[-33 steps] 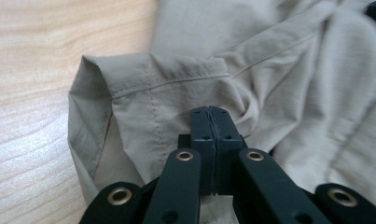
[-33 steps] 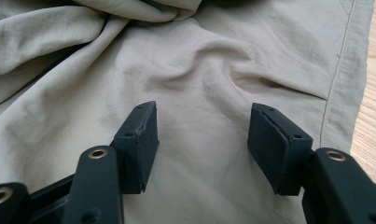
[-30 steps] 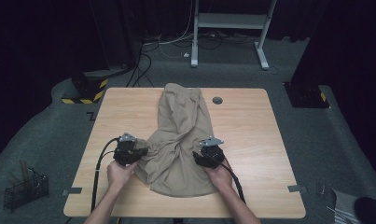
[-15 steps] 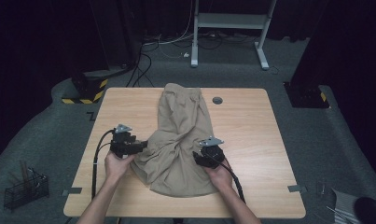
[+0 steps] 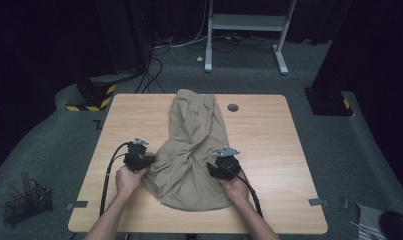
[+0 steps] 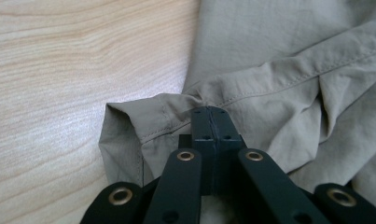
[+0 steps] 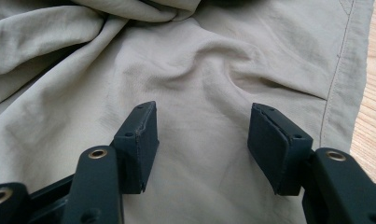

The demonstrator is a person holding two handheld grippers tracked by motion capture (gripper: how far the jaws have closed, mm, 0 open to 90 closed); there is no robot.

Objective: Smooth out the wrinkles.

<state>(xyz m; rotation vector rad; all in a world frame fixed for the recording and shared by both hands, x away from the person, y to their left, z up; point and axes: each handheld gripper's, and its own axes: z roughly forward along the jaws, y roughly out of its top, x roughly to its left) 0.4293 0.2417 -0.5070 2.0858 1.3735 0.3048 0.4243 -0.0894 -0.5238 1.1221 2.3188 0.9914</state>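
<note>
A khaki garment point(image 5: 194, 145) lies crumpled down the middle of the wooden table point(image 5: 269, 130). At its left edge my left gripper point(image 5: 148, 161) has just been closing, and its jaws now stand together. In the left gripper view the left gripper point(image 6: 211, 114) pinches a folded, stitched hem of the garment point(image 6: 279, 70), which puckers at the tips. My right gripper point(image 5: 211, 167) rests at the cloth's right side. In the right gripper view the right gripper point(image 7: 202, 135) stands open just above the flat garment point(image 7: 199, 70), with nothing pinched between its pads.
A small dark disc point(image 5: 233, 107) lies on the table beyond the garment. On the floor are a wire basket point(image 5: 26, 202) at the left, a yellow-and-black striped block point(image 5: 89, 97), cables and a white desk frame point(image 5: 244, 30) behind.
The left hand shifted slightly along the cloth's left edge and sank; its jaws, apart half a second ago, are now together on the hem. The right hand kept still.
</note>
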